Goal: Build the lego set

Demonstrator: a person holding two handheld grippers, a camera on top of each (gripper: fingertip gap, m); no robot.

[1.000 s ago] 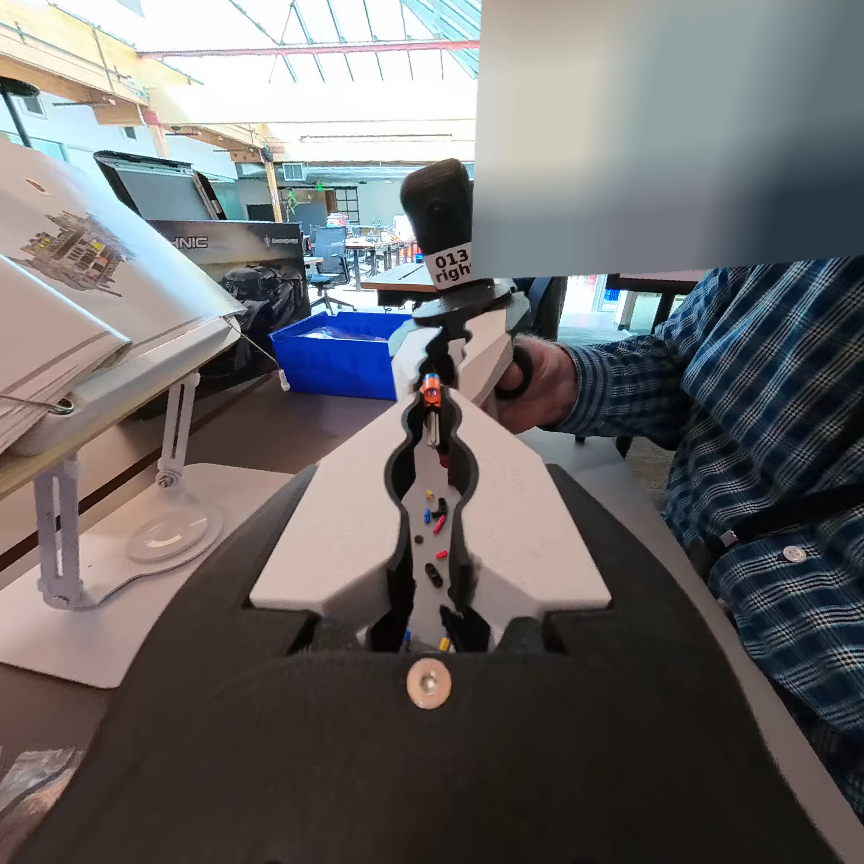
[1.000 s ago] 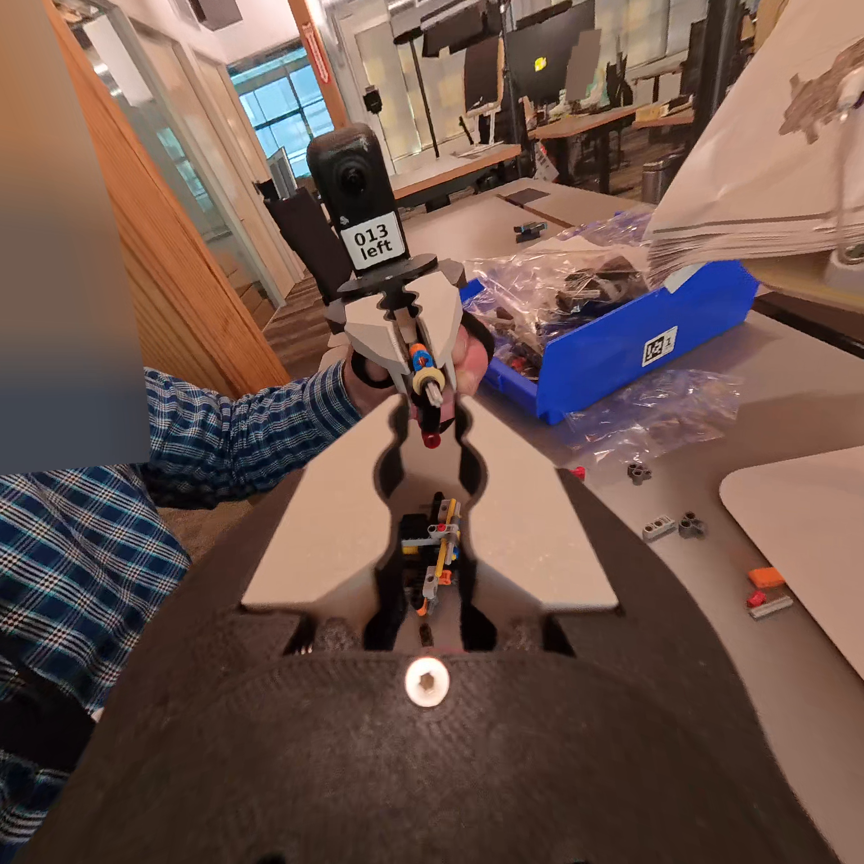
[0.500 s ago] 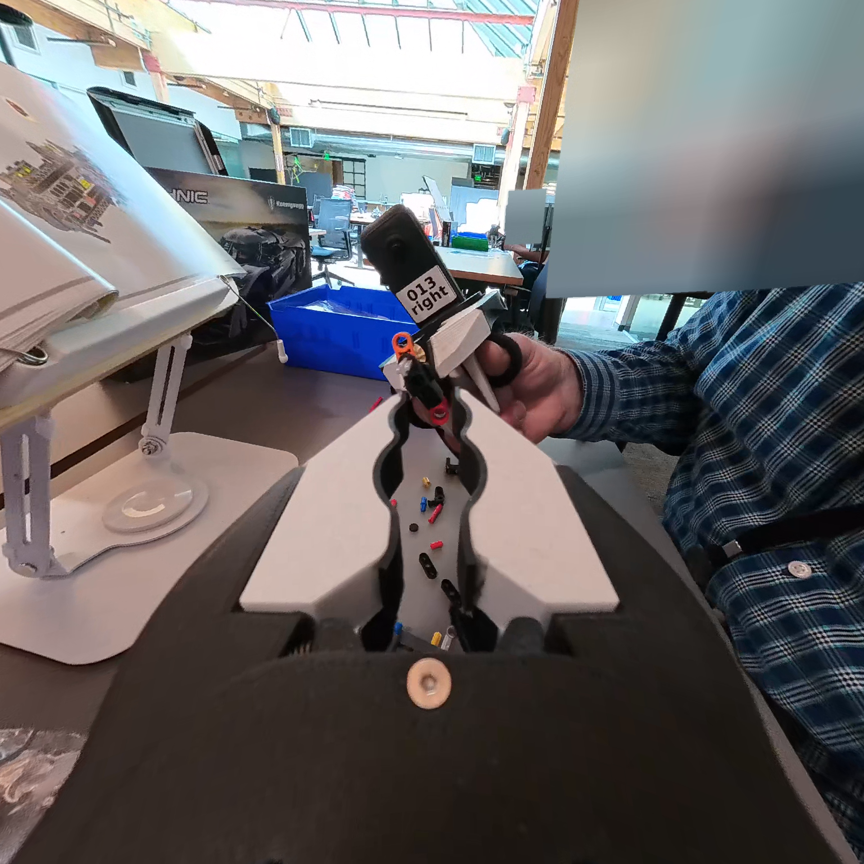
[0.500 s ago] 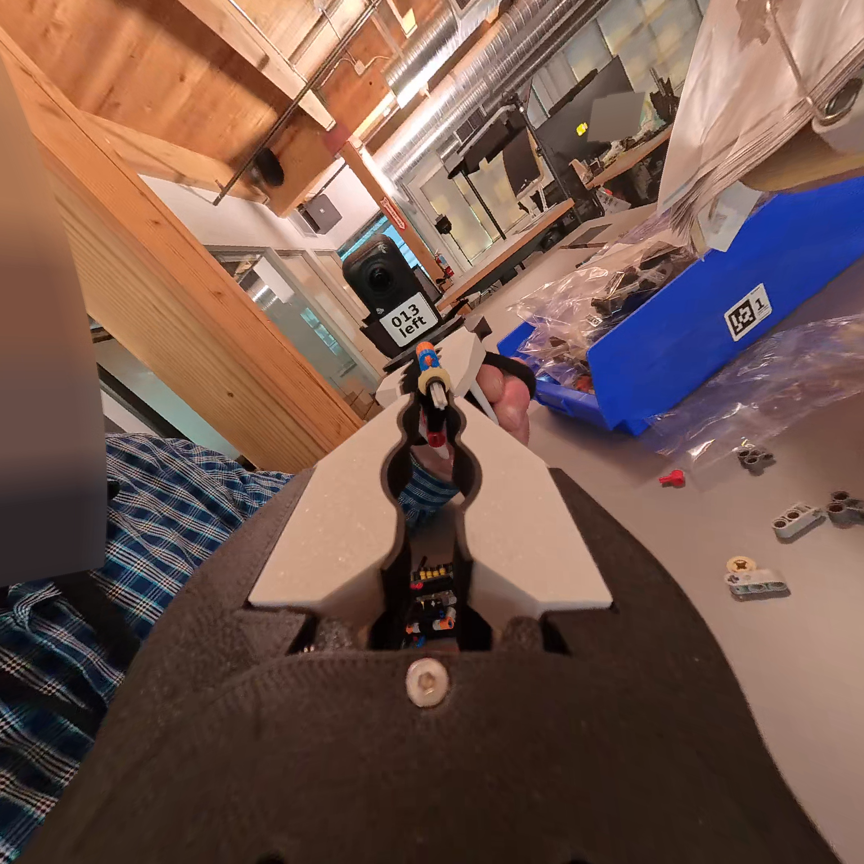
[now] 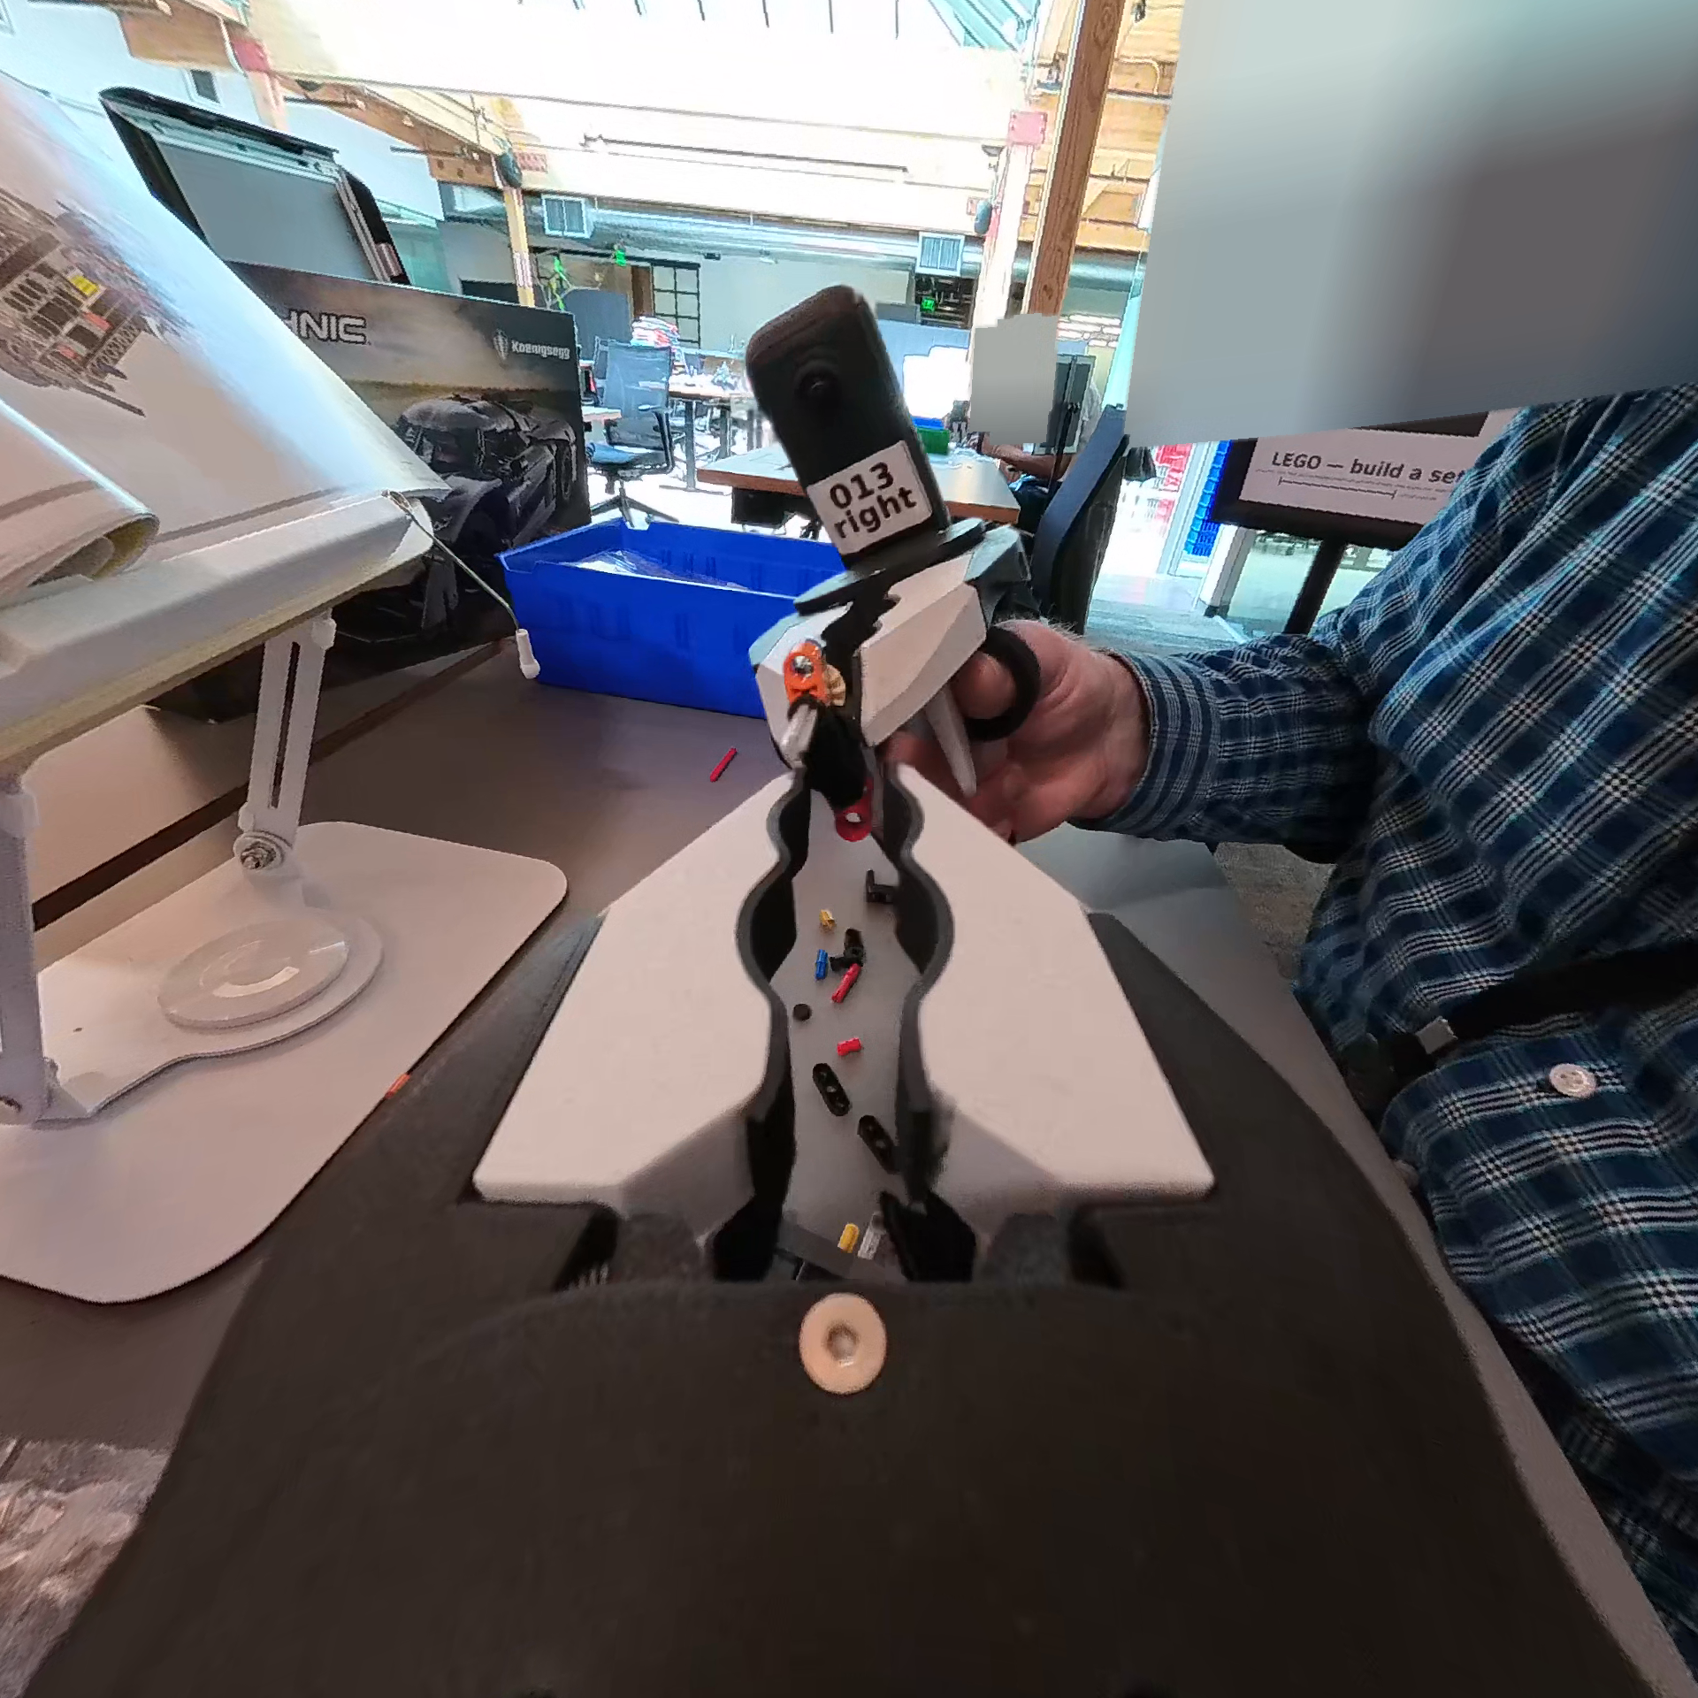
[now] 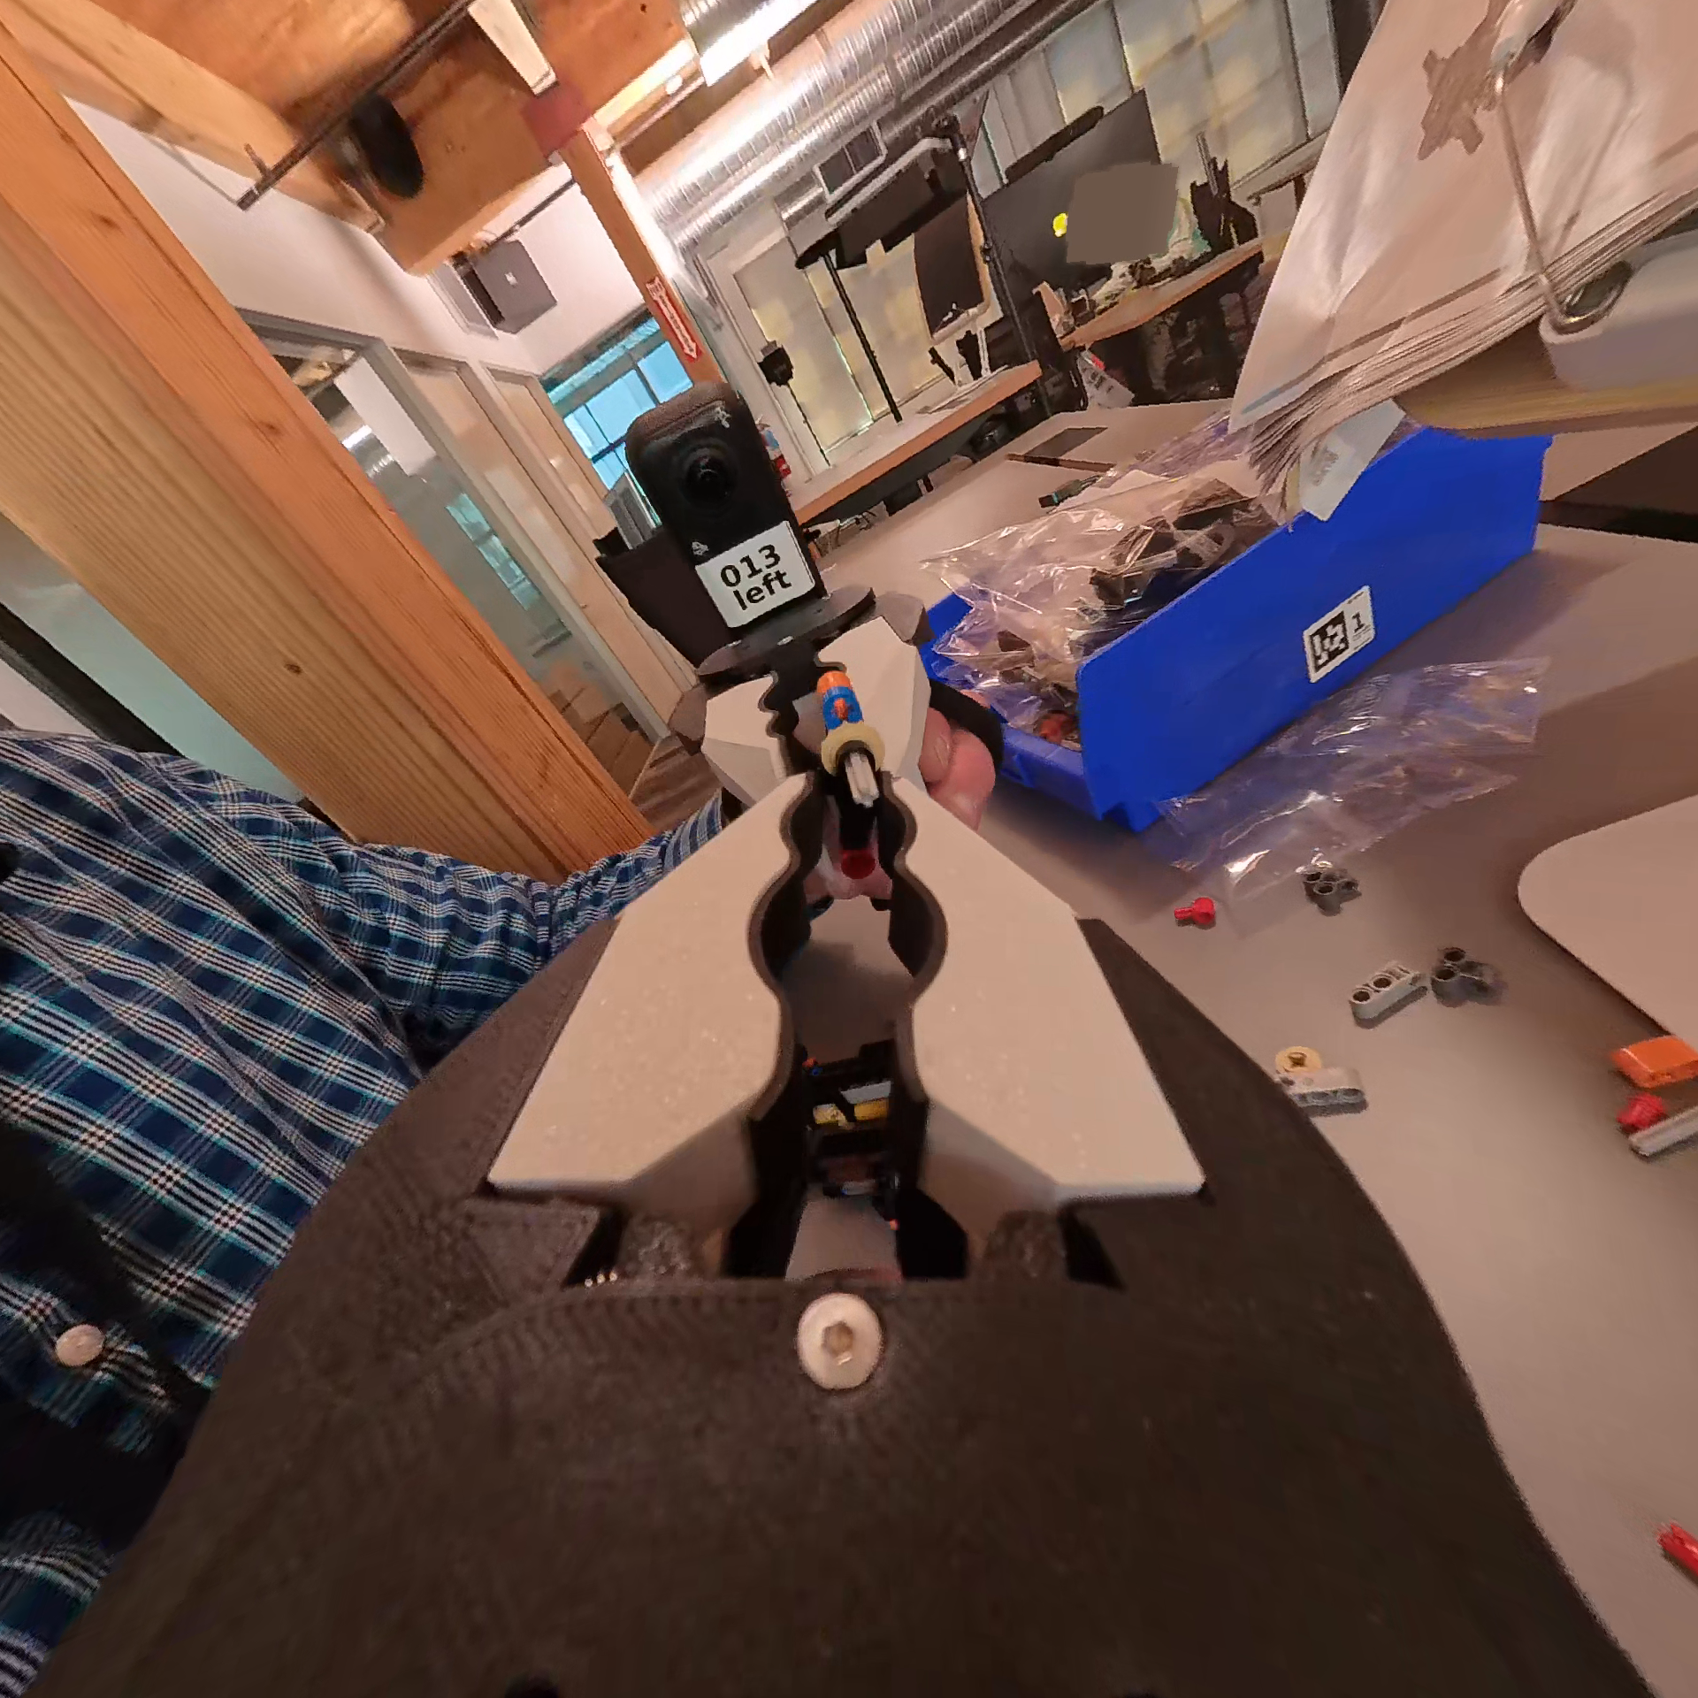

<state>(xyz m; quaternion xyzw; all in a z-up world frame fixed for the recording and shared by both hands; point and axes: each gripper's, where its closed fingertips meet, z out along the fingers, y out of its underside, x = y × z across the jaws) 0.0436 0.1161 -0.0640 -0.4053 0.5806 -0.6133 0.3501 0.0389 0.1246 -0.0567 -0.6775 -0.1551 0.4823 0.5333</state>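
Observation:
A small lego assembly (image 6: 847, 735), an axle with orange, blue and tan parts, a black section and a red end, is held in the air between my two grippers, which meet tip to tip. In the left wrist view my left gripper (image 5: 836, 799) is shut on the black, red-ended part (image 5: 850, 813). The right gripper (image 5: 827, 698) beyond it is at the orange and tan end (image 5: 809, 671). In the right wrist view my right gripper (image 6: 841, 809) is shut on the black section. The left gripper (image 6: 827, 735) is beyond it. A hand holds each gripper.
An instruction book on a white stand (image 5: 276, 965) is on the left. A blue bin (image 6: 1286, 680) with plastic bags (image 6: 1360, 763) stands behind. Loose small pieces (image 5: 841, 983) lie on the grey table, with more in the right wrist view (image 6: 1387, 979). A person's plaid sleeve (image 5: 1470, 735) is close by. Left and right tips are no more than a few centimetres apart.
Both grippers have turned and tilted together, with the assembly still held between them. The right gripper leaned left in the left wrist view and has now come partly back upright.

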